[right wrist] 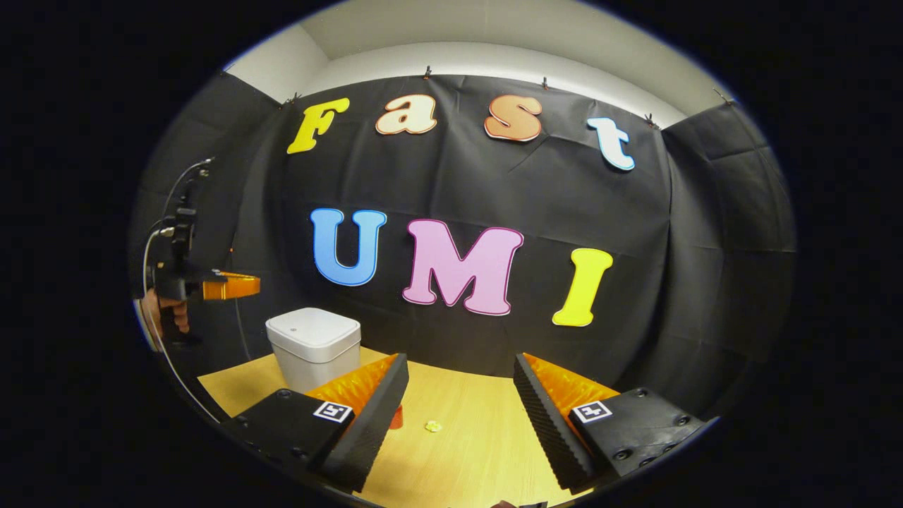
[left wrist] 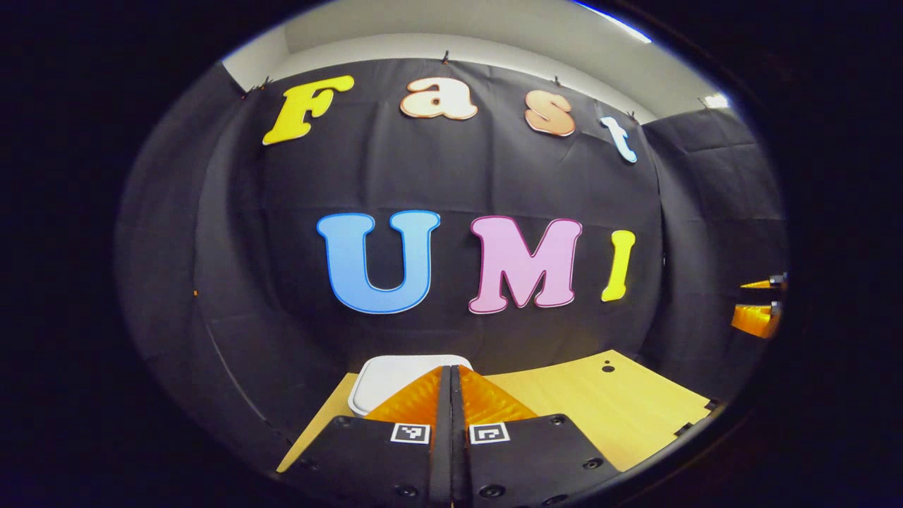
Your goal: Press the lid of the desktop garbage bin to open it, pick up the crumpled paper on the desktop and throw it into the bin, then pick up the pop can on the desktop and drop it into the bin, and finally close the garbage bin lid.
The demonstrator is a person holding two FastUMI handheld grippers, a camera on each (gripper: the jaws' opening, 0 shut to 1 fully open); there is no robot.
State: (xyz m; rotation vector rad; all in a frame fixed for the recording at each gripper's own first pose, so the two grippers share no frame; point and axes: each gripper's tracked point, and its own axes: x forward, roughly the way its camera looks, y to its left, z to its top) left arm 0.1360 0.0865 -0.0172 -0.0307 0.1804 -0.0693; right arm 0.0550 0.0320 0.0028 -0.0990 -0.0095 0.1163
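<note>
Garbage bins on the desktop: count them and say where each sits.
1. The white garbage bin, lid shut, stands on the wooden desktop near the black back wall, ahead-left of the right hand-held gripper; the left gripper view shows its lid. Others may be hidden.

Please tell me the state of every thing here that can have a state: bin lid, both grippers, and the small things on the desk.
White square plastic garbage bin: upright, lid closed.
Left gripper: fingers shut together, holding nothing, held above the bin.
Right gripper: fingers wide open, empty, above the wooden desktop.
Small yellowish scrap: lying loose on the desktop.
Red object: mostly hidden behind a finger; state unclear.
</note>
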